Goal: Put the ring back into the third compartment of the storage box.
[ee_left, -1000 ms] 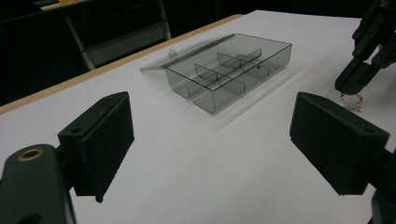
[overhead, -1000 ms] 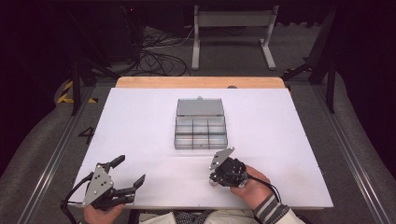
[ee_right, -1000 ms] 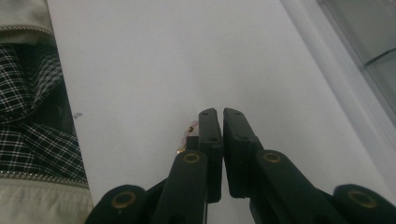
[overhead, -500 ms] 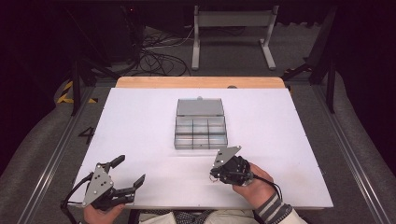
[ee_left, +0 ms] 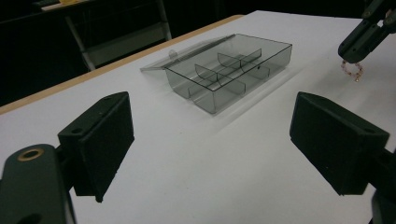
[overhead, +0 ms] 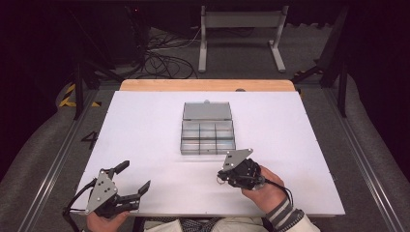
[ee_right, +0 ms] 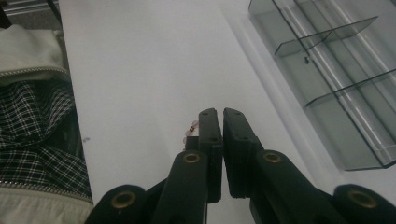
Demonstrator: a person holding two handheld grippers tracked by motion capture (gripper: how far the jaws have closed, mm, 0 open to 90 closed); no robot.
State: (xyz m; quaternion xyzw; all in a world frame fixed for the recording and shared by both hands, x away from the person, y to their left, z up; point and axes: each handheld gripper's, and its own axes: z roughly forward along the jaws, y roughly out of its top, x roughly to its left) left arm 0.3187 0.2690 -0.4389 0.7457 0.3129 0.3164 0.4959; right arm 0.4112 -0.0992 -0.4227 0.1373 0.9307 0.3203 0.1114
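Observation:
A clear plastic compartment box (overhead: 208,152) lies on the white table (overhead: 145,125) with its lid (overhead: 207,111) folded back flat. Its compartments look empty. My right gripper (overhead: 221,177) hovers just in front of the box's near right corner, shut on a small loop of pink beads (ee_left: 351,70) that dangles from its tips. In the right gripper view the beads (ee_right: 191,128) peek out beside the closed jaws of the right gripper (ee_right: 219,113). My left gripper (overhead: 135,175) rests open near the front left edge, nothing between its jaws, aimed at the box (ee_left: 233,88).
A wooden strip (overhead: 208,85) borders the table's far edge. Beyond it are a metal stand (overhead: 239,34) and cables (overhead: 159,58) on the floor. A checked and pale garment (ee_right: 32,116) lies at the table's near edge.
The right gripper has edged slightly toward the box with the beads still in it. The left gripper has kept still.

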